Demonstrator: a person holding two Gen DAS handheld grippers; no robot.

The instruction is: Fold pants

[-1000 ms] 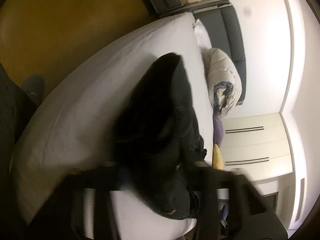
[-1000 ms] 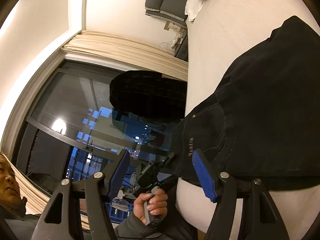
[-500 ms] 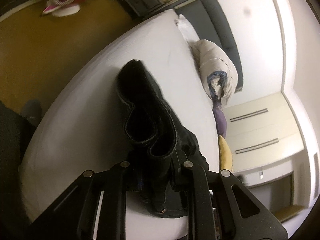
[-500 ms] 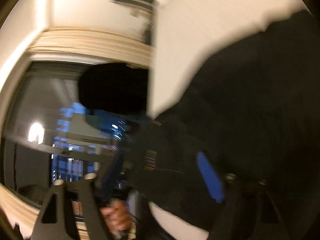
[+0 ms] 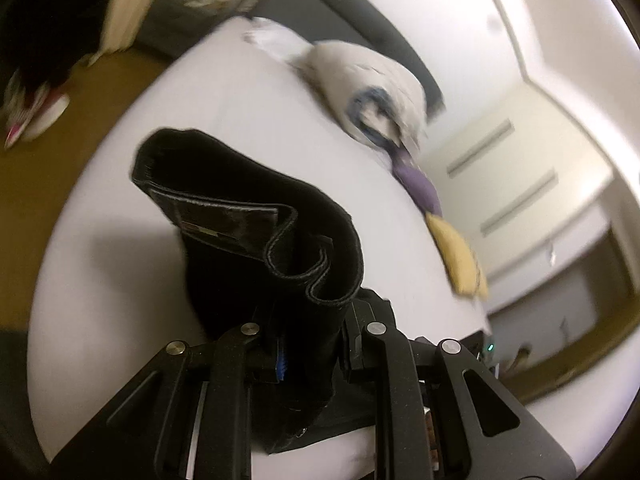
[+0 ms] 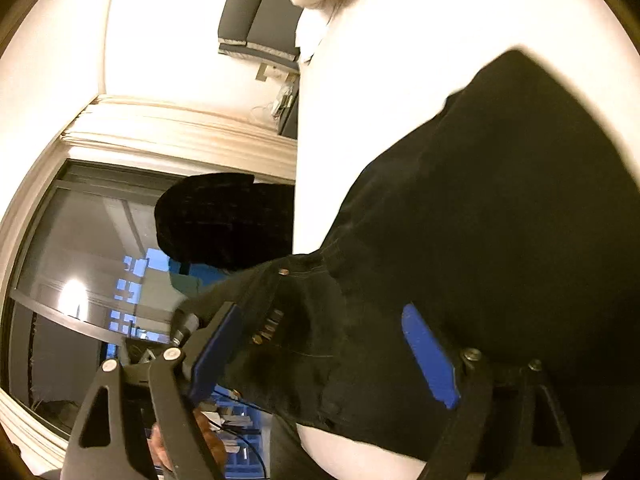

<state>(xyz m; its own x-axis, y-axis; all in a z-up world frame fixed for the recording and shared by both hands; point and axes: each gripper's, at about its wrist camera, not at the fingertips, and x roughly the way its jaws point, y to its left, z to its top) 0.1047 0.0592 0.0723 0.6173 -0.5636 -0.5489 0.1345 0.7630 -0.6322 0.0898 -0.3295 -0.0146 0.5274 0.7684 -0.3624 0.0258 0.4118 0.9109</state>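
Black pants [image 5: 256, 240] lie on a white bed [image 5: 120, 264]. My left gripper [image 5: 312, 344] is shut on the pants' waistband, which stands up in a folded loop above the fingers. In the right wrist view the pants [image 6: 500, 220] spread across the bed [image 6: 380, 60]. My right gripper [image 6: 324, 352] is open, its blue pads on either side of the waist area with rivets, at the bed's near edge.
A white duvet bundle [image 5: 372, 80], a purple cloth [image 5: 416, 184] and a yellow cloth [image 5: 460, 256] lie along the bed's far side. Brown floor [image 5: 60, 168] with a shoe lies at the left. A dark window [image 6: 80, 272] and curtain flank the right gripper.
My left gripper has closed on the waistband and lifted it. My right gripper has moved in over the pants' waist, still open.
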